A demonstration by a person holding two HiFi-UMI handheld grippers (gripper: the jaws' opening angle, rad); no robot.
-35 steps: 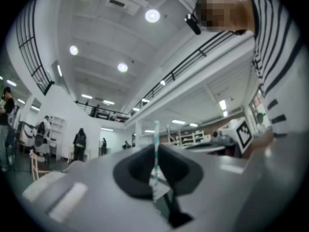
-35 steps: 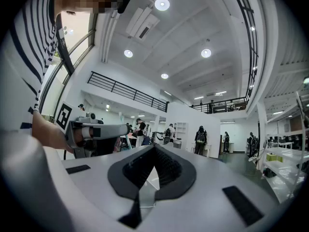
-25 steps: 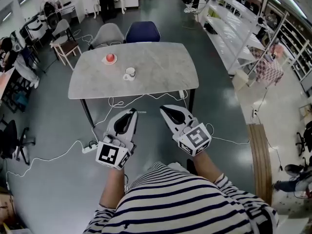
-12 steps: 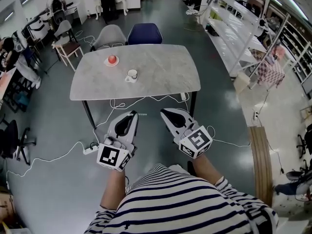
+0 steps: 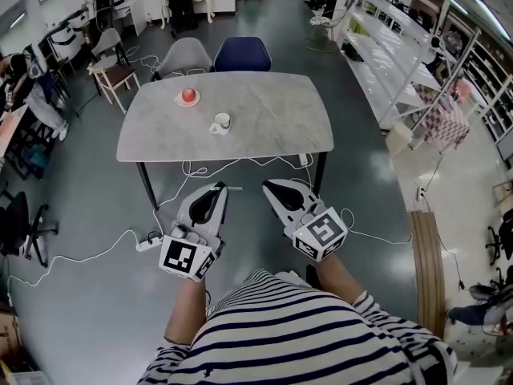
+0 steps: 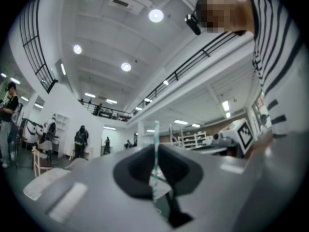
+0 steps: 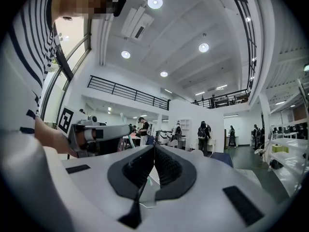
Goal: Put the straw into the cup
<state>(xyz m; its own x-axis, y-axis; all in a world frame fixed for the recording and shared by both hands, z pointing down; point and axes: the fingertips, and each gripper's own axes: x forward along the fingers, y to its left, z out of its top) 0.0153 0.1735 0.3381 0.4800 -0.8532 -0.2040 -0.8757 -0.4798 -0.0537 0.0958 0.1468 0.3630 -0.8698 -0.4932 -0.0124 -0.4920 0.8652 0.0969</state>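
Barely shifted from a second ago, the left claw [image 5: 220,186] clamps the striped straw [image 6: 156,139], the right claw [image 5: 268,184] closed empty; the cup [image 5: 222,122] sits on the worktop [image 5: 272,123], well apart at 12 o'clock.

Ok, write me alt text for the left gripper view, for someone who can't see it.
The left claw is shut on a thin green-and-white striped straw that sticks out past its tips. Behind it is a large white hall with round ceiling lights, and the holder's striped shirt fills the upper right edge.
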